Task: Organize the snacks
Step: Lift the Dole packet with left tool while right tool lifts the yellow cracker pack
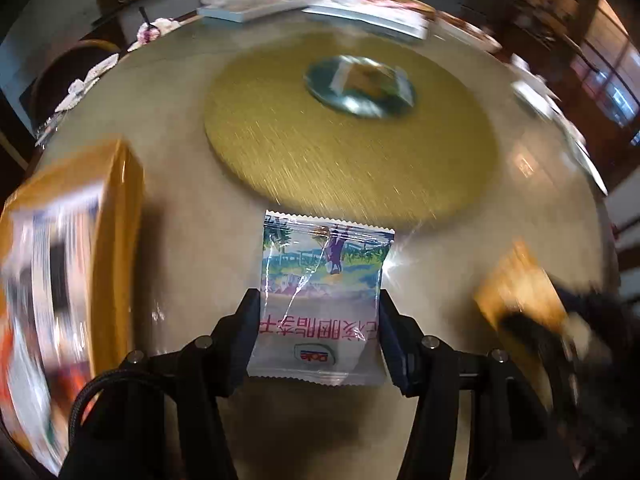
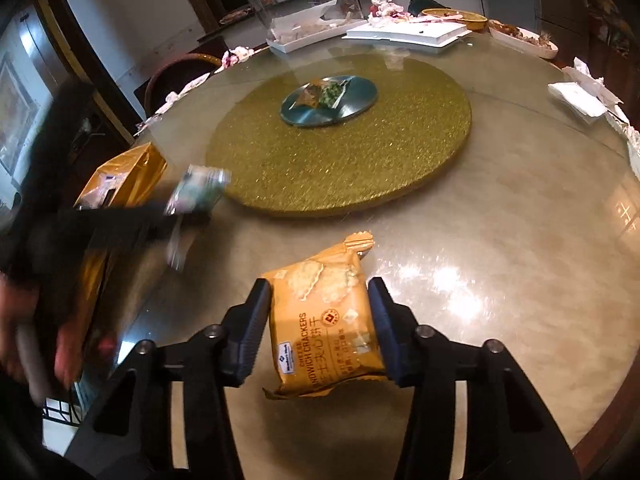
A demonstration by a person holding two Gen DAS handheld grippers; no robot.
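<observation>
My left gripper (image 1: pixel 318 300) is shut on a white Dole snack packet (image 1: pixel 320 280) with a colourful picture, held above the glass table. My right gripper (image 2: pixel 318 292) is shut on an orange sandwich-cracker packet (image 2: pixel 324 328), also held above the table. In the right wrist view the left gripper (image 2: pixel 176 216) and its packet (image 2: pixel 196 192) show blurred at the left. In the left wrist view the right gripper's cracker packet (image 1: pixel 520 288) shows blurred at the right. An orange snack box (image 1: pixel 68 280) stands at the left; it also shows in the right wrist view (image 2: pixel 120 184).
A gold round turntable (image 2: pixel 340 144) sits mid-table with a blue plate (image 2: pixel 330 100) holding snack packets. White trays (image 2: pixel 404 34), crumpled tissues (image 2: pixel 384 6), dishes and napkins (image 2: pixel 580 96) line the table's far edge. A chair (image 2: pixel 176 76) stands at the far left.
</observation>
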